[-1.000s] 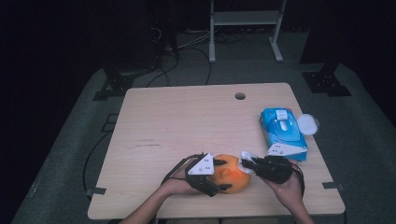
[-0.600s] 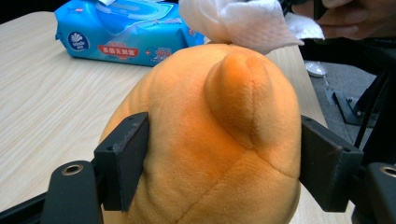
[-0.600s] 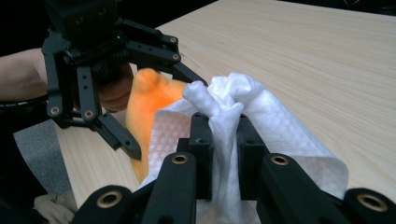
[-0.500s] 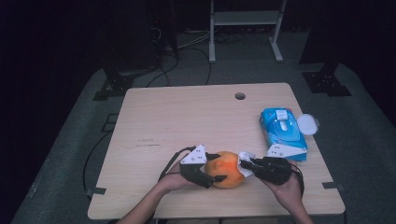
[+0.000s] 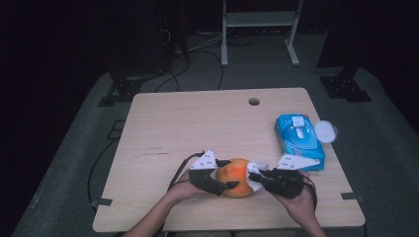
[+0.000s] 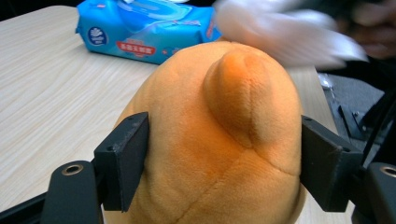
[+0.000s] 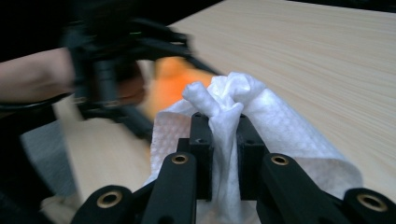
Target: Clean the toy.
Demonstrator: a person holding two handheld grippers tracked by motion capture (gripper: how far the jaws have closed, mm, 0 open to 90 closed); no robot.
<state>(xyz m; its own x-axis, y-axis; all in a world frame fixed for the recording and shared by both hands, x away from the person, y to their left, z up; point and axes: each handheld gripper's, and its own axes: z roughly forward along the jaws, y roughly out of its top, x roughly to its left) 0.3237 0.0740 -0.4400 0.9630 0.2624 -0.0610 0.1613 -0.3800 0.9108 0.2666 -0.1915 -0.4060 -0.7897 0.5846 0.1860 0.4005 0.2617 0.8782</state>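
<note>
I clamp the one orange plush toy (image 6: 215, 140) between the jaws of my left gripper (image 5: 217, 176), pads pressing both its flanks. My right gripper (image 7: 219, 140) is nearly closed, pinching one white wet wipe (image 7: 233, 116) against the toy's far side. Judged progress: the wipe is drawn and grasped, wiping is under way, and the rest of the toy's surface remains. One blue wipe pack (image 5: 299, 139) lies beyond my right gripper.

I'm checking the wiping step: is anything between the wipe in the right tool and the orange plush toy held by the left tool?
Nothing visible. The white wipe, pinched in the right tool, sits right beside the orange plush toy, which the left tool clamps. The blue wipes pack lies off to the side.
</note>
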